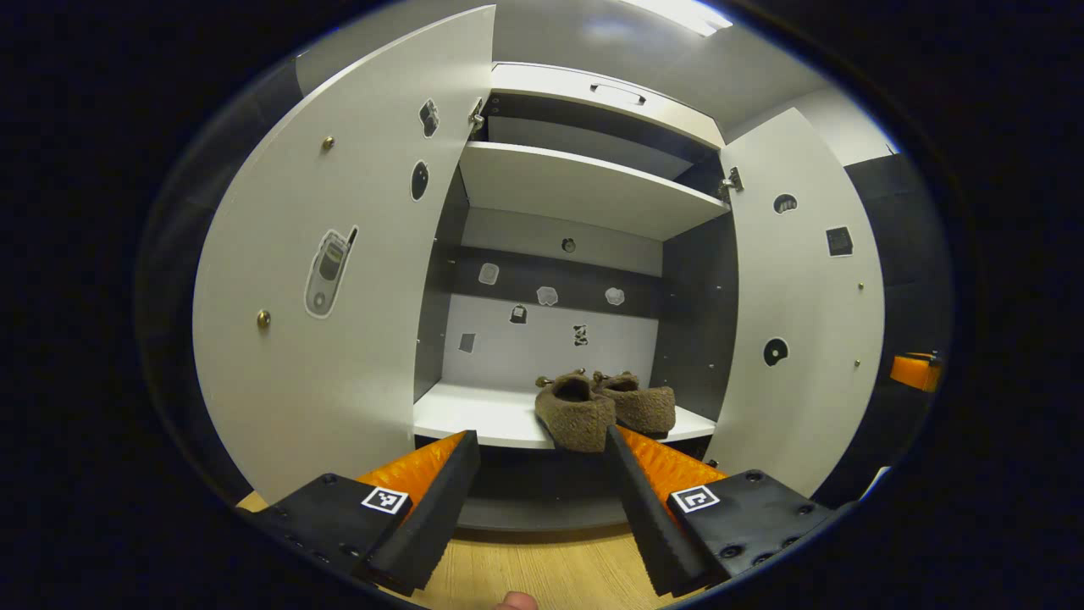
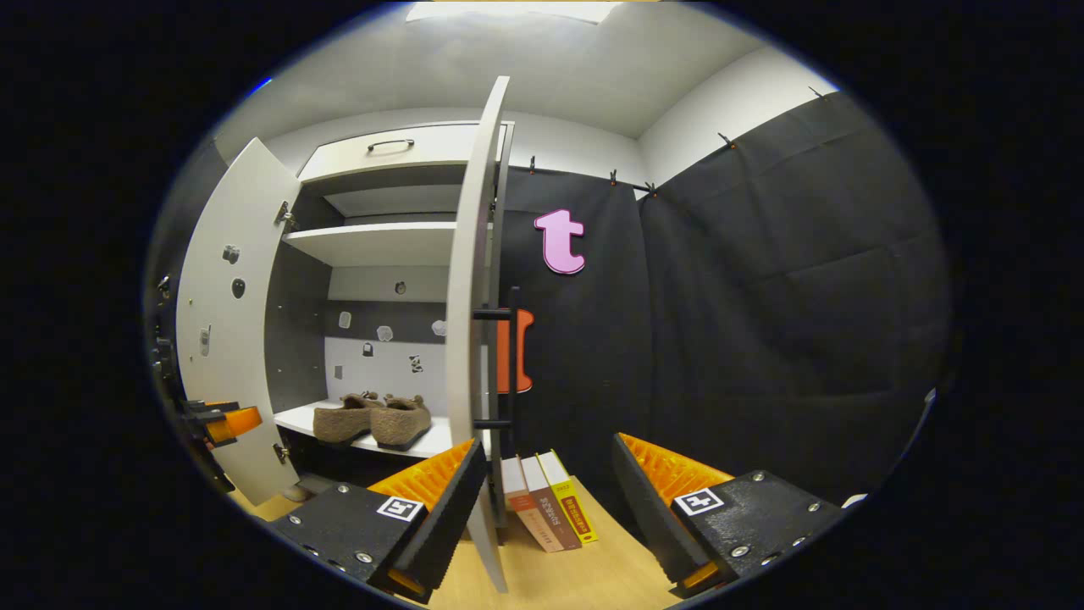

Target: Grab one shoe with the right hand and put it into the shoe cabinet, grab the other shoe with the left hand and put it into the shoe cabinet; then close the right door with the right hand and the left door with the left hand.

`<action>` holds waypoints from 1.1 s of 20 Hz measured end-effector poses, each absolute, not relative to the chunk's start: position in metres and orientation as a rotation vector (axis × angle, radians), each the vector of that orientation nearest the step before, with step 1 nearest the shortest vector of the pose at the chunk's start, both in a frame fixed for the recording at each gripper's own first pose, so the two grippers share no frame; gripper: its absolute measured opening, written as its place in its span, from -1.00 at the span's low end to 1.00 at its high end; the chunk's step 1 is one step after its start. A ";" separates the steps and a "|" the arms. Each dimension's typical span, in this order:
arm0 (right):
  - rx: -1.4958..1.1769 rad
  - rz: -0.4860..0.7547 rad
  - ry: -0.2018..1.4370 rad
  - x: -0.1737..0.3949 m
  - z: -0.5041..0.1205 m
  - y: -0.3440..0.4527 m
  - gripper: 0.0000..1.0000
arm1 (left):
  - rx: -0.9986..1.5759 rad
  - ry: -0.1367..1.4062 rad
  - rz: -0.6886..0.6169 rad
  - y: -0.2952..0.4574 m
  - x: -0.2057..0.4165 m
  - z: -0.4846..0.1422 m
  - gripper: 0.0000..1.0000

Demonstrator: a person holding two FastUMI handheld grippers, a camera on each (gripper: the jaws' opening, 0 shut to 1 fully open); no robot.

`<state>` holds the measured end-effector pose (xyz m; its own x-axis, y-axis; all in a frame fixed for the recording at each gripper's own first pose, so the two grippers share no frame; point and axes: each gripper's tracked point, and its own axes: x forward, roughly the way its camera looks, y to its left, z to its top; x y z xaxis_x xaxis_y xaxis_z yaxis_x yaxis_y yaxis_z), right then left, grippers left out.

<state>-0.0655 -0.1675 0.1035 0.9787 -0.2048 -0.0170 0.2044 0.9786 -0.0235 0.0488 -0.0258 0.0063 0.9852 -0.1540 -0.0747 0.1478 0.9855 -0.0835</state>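
Both brown shoes sit side by side on the open cabinet's lower shelf, above a wooden floor. Left tongs and right tongs are released, empty.

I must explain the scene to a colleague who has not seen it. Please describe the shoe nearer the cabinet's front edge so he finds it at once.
Start at the open shoe cabinet, both doors swung wide. On its lowest shelf sit two brown fuzzy shoes side by side, toward the right. The front shoe overhangs the shelf's front edge, while the other shoe sits farther back.
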 end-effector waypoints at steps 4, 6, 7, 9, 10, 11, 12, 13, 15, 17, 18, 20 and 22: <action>-0.020 -0.188 0.013 -0.035 0.124 -0.194 0.84 | -0.073 0.120 -0.161 -0.030 0.018 -0.022 0.94; -0.033 -0.173 0.007 -0.017 0.132 -0.199 0.84 | -0.078 0.140 -0.162 -0.032 0.009 -0.031 0.94; -0.035 -0.165 0.002 -0.009 0.134 -0.199 0.84 | -0.080 0.146 -0.158 -0.031 0.004 -0.034 0.99; -0.045 -0.161 0.002 0.003 0.135 -0.200 0.85 | -0.075 0.150 -0.149 -0.029 -0.001 -0.038 0.94; -0.055 -0.169 0.000 0.006 0.134 -0.203 0.82 | -0.071 0.151 -0.150 -0.029 -0.004 -0.040 0.94; -0.054 -0.169 -0.001 0.006 0.135 -0.203 0.69 | -0.067 0.152 -0.149 -0.030 -0.005 -0.041 0.94; -0.049 -0.167 -0.001 0.006 0.134 -0.200 0.82 | -0.059 0.149 -0.147 -0.029 -0.007 -0.041 0.94; -0.050 -0.163 -0.001 0.005 0.133 -0.198 0.81 | -0.055 0.144 -0.147 -0.029 -0.008 -0.040 0.94; -0.062 -0.156 -0.010 0.005 0.134 -0.192 0.78 | -0.060 0.136 -0.155 -0.030 -0.009 -0.038 0.94; -0.083 -0.155 -0.020 0.004 0.136 -0.183 0.76 | -0.066 0.135 -0.169 -0.032 -0.009 -0.035 0.94; -0.086 -0.148 -0.021 0.004 0.135 -0.177 0.75 | -0.064 0.135 -0.174 -0.032 -0.008 -0.035 0.93; -0.067 -0.117 -0.020 0.004 0.135 -0.159 0.75 | -0.061 0.131 -0.182 -0.032 -0.008 -0.033 0.94; -0.048 -0.076 -0.019 0.007 0.134 -0.136 0.76 | -0.057 0.126 -0.191 -0.031 -0.008 -0.032 0.94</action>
